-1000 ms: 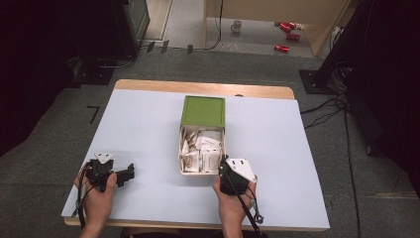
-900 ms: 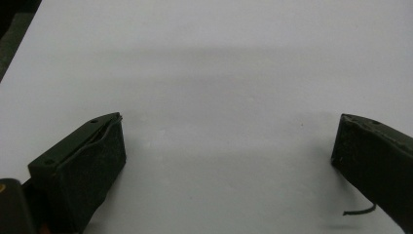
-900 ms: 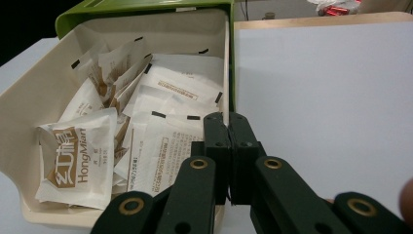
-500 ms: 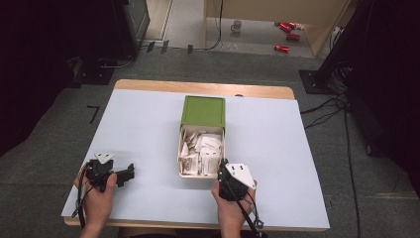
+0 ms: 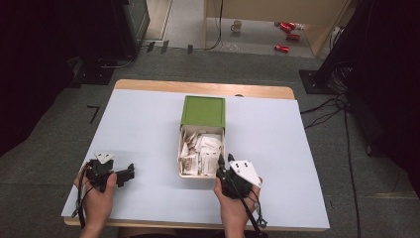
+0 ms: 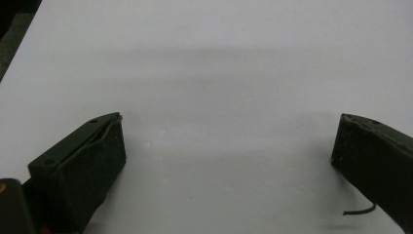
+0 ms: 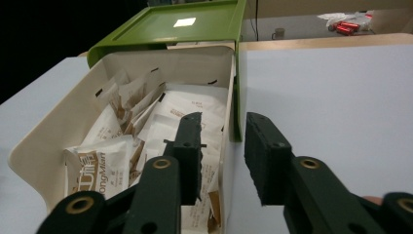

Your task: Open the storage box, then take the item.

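Fingers of my right gripper (image 7: 221,156) have just been opening and now straddle the right wall of the drawer (image 7: 229,146), one inside, one outside, neither pressing on it, placed to take that wall and move the drawer. It stands mid-table, cream, pulled out from its green case (image 5: 203,110), stuffed with white-and-brown packets (image 5: 200,151). My left gripper (image 5: 130,173) rests wide open and empty on the table (image 6: 204,63).

The lid (image 7: 175,29) covers the far part of the box (image 7: 58,131). The right gripper (image 7: 221,146) hides the packets (image 7: 117,126) behind its jaws. The frame edge cuts off both jaws of the left gripper (image 6: 229,151). The mug (image 5: 237,26) and red items (image 5: 287,34) on the floor are too small to identify.
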